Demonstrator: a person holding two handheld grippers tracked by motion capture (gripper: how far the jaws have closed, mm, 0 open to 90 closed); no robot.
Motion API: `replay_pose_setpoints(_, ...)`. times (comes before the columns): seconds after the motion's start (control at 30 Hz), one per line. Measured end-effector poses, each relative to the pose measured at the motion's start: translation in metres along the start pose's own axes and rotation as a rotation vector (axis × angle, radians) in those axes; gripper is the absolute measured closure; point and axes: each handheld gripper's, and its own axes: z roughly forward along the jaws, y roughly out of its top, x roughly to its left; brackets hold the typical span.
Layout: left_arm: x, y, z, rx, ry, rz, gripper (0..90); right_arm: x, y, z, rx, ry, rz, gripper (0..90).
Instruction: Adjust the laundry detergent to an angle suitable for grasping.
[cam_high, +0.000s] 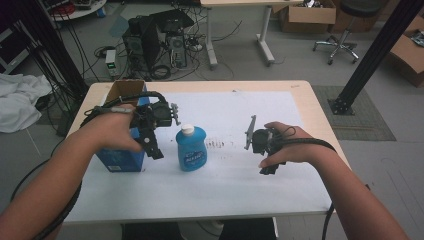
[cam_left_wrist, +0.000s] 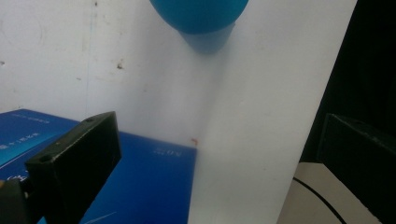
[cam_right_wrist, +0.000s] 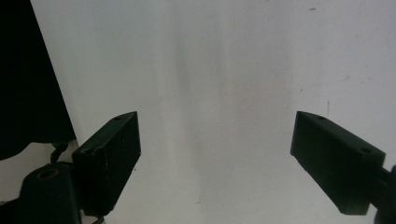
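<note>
Nearest the person, both grippers hover over the white mat (cam_high: 240, 185) with jaws spread and nothing between them. The right gripper (cam_high: 265, 167) points down at bare mat, well apart from everything, probably waiting its turn. The left gripper (cam_high: 155, 150) hangs between the blue box (cam_high: 117, 160) and the bottle (cam_high: 191, 148), close enough to reach either. The bottle stands upright mid-mat, cap up, just beside the box, whose top is open, perhaps to receive it
</note>
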Motion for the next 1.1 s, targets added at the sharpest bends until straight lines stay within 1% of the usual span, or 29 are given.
replay_pose_setpoints(0.23,0.0,-0.001,0.0,-0.009,-0.007,0.002,0.3,0.001,0.003,0.002,-0.002,0.007,-0.007,16.1)
replay_pose_setpoints(0.27,0.0,-0.002,0.0,0.006,-0.002,0.004,0.3,0.001,0.003,0.002,0.003,0.002,-0.007,16.0)
replay_pose_setpoints(0.3,0.0,-0.003,0.0,0.006,-0.008,0.006,0.3,0.0,0.003,0.003,0.002,0.007,-0.002,16.1)
replay_pose_setpoints(0.33,0.0,-0.004,0.0,-0.003,-0.012,0.005,0.3,0.0,0.003,0.003,0.003,0.005,-0.002,16.1)
replay_pose_setpoints(0.5,0.001,-0.006,0.001,-0.003,-0.006,-0.008,0.3,0.001,0.003,0.004,0.01,0.004,-0.007,16.1)
replay_pose_setpoints(0.57,0.001,-0.005,0.001,-0.008,-0.009,-0.008,0.3,0.0,0.002,0.003,0.003,0.004,-0.005,16.1)
replay_pose_setpoints(0.67,-0.001,-0.002,0.001,0.007,-0.008,-0.002,0.4,0.0,0.002,0.001,-0.005,-0.002,-0.001,16.0)
replay_pose_setpoints(0.7,-0.001,-0.002,0.001,0.007,-0.002,-0.004,0.3,0.0,0.001,0.001,-0.002,-0.002,-0.001,16.1)
replay_pose_setpoints(0.77,-0.002,-0.001,0.001,0.005,-0.004,-0.003,0.3,0.0,0.0,0.0,-0.003,-0.004,-0.003,16.1)
replay_pose_setpoints(0.93,-0.009,0.0,-0.003,0.007,0.001,0.0,0.4,0.001,-0.001,0.0,-0.008,-0.013,0.001,16.1)
replay_pose_setpoints(1.03,-0.009,0.003,-0.005,0.009,-0.003,0.004,0.4,0.003,0.0,-0.002,-0.01,-0.015,-0.002,16.0)
replay_pose_setpoints(1.1,-0.008,0.005,-0.006,0.015,0.006,0.008,0.4,0.004,0.0,-0.002,-0.01,-0.014,-0.002,16.0)
